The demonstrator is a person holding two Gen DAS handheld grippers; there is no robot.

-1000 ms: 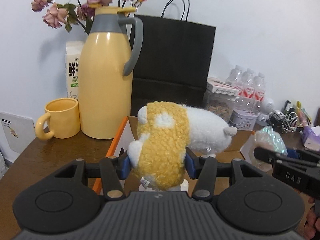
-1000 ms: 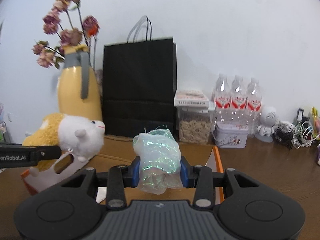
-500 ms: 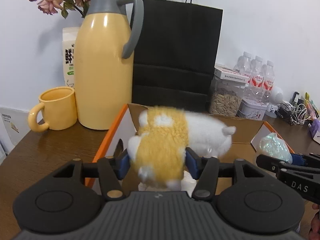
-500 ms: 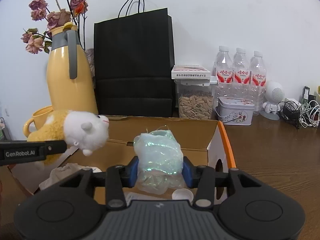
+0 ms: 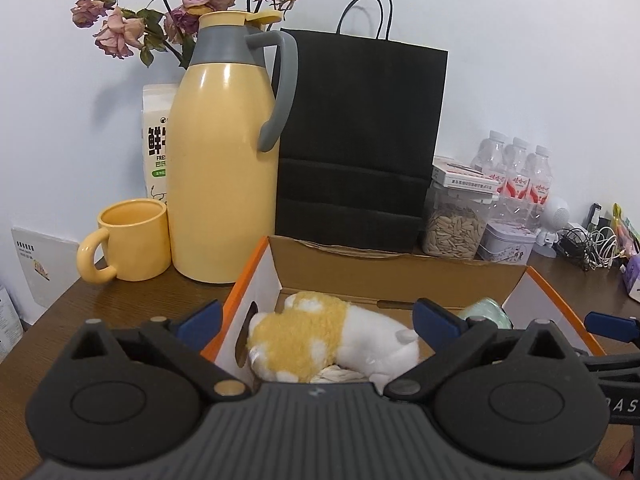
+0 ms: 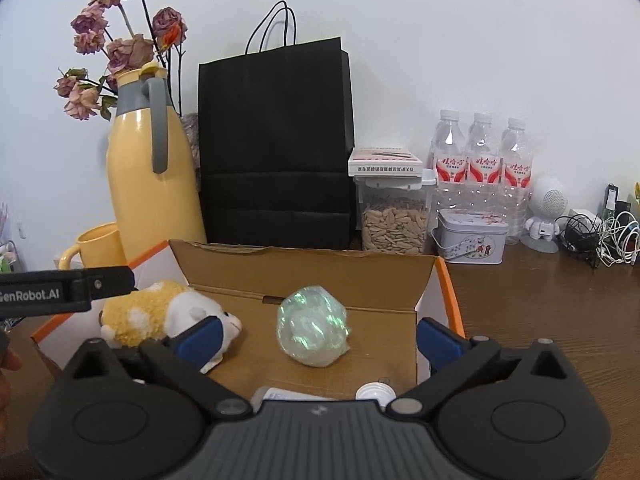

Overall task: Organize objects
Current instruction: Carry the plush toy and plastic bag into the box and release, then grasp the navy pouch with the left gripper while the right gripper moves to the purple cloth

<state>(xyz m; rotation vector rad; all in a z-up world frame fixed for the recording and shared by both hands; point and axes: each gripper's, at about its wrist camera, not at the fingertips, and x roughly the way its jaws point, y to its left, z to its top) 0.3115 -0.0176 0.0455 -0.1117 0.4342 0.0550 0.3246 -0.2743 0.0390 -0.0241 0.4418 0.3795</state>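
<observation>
Below the left gripper (image 5: 318, 318), whose jaws are opening wide and empty, the plush toy (image 5: 332, 342) lies inside the cardboard box (image 5: 400, 272); from the right wrist, the right gripper (image 6: 318, 338) likewise opens over the iridescent wrapped ball (image 6: 312, 326) resting on the box floor

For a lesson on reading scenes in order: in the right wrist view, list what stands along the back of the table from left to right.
yellow mug → yellow thermos jug → black paper bag → jar of seeds → three water bottles → small white robot figure → tangle of cables
</observation>
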